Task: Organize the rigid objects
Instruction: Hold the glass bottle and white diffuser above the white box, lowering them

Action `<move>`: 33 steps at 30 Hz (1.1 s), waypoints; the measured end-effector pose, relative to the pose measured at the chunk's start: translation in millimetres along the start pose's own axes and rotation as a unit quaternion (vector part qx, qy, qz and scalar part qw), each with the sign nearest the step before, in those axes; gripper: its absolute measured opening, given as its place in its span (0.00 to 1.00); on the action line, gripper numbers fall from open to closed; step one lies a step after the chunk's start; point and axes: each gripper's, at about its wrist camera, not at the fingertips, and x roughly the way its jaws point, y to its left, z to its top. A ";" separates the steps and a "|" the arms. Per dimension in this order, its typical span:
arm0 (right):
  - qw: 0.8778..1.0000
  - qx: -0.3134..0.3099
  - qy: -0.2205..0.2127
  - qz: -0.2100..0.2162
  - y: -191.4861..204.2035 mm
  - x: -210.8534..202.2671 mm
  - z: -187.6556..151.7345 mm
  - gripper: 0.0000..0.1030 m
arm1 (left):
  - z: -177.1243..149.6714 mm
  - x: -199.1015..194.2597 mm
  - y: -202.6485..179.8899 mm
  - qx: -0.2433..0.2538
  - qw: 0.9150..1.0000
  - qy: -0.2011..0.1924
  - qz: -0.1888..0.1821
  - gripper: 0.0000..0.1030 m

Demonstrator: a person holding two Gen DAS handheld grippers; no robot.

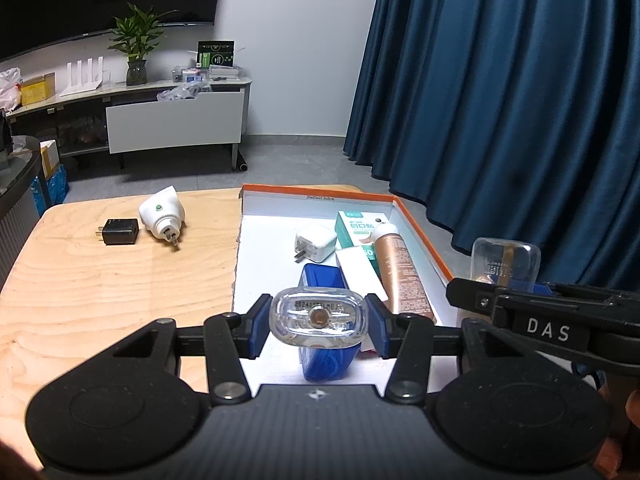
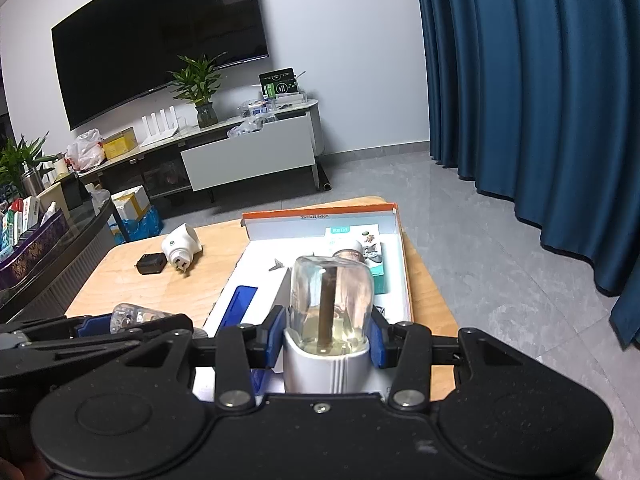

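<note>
Evidently both tongs were loaded: the left tongs (image 1: 318, 330) were clamped on a small clear glass refill bottle (image 1: 317, 318) seen base-on, and the right tongs (image 2: 327, 340) gripped a clear liquid-filled bottle with a brown wick and white collar (image 2: 330, 312), held upright. Both hovered above the near end of the orange-rimmed white cardboard box (image 1: 320, 192), which already held a blue open container (image 1: 323, 280), a white plug charger (image 1: 314, 246), a copper tube (image 1: 402, 276) and a teal-and-white carton (image 1: 360, 229) with Chinese print. On the wooden tabletop (image 1: 100, 292), well apart from the box, lay a black adapter (image 1: 119, 231) and a white plug-in unit with a green dot (image 1: 162, 216). The step looked like placing; next, each bottle probably needed lowering into bare box floor. The right tongs' body (image 1: 548, 330) read "DAS"; the code on the bottle base was too blurred to read.
</note>
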 end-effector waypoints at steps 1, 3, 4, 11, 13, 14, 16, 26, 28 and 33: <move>1.000 0.000 0.002 0.000 0.2 1.5 -0.9 0.50 | -0.2 0.0 -0.1 0.000 1.000 0.000 0.000 0.48; 1.000 0.000 0.004 0.001 0.1 3.2 -2.3 0.50 | -0.4 0.6 -0.1 0.000 1.000 0.001 -0.001 0.48; 1.000 0.000 0.004 0.002 -0.1 3.7 -3.5 0.50 | -0.9 0.7 0.0 0.000 1.000 0.001 -0.001 0.48; 1.000 0.004 0.012 0.003 0.1 7.2 -8.6 0.50 | -2.4 0.9 -0.2 0.000 1.000 0.002 -0.003 0.48; 1.000 0.006 0.013 0.004 -0.8 6.6 -10.0 0.50 | -2.4 -0.2 -0.4 -0.001 1.000 0.002 -0.007 0.48; 1.000 0.007 0.013 0.003 -0.9 6.8 -10.1 0.50 | -2.2 -0.9 -0.7 0.001 1.000 0.001 -0.007 0.48; 1.000 0.007 0.013 0.002 -0.9 6.5 -10.7 0.50 | -1.2 -0.6 -0.3 -0.001 1.000 0.002 -0.011 0.48; 1.000 0.030 0.008 0.007 -10.8 1.2 -6.7 0.50 | 20.9 -2.0 13.1 -0.038 0.998 -0.008 -0.039 0.48; 0.999 0.031 0.010 0.009 -11.0 1.5 -6.5 0.50 | 22.8 -2.7 13.6 -0.039 0.998 -0.009 -0.041 0.48; 0.999 0.034 0.019 0.014 -10.2 3.4 -7.0 0.50 | 23.1 -1.9 14.8 -0.049 0.997 0.003 -0.058 0.48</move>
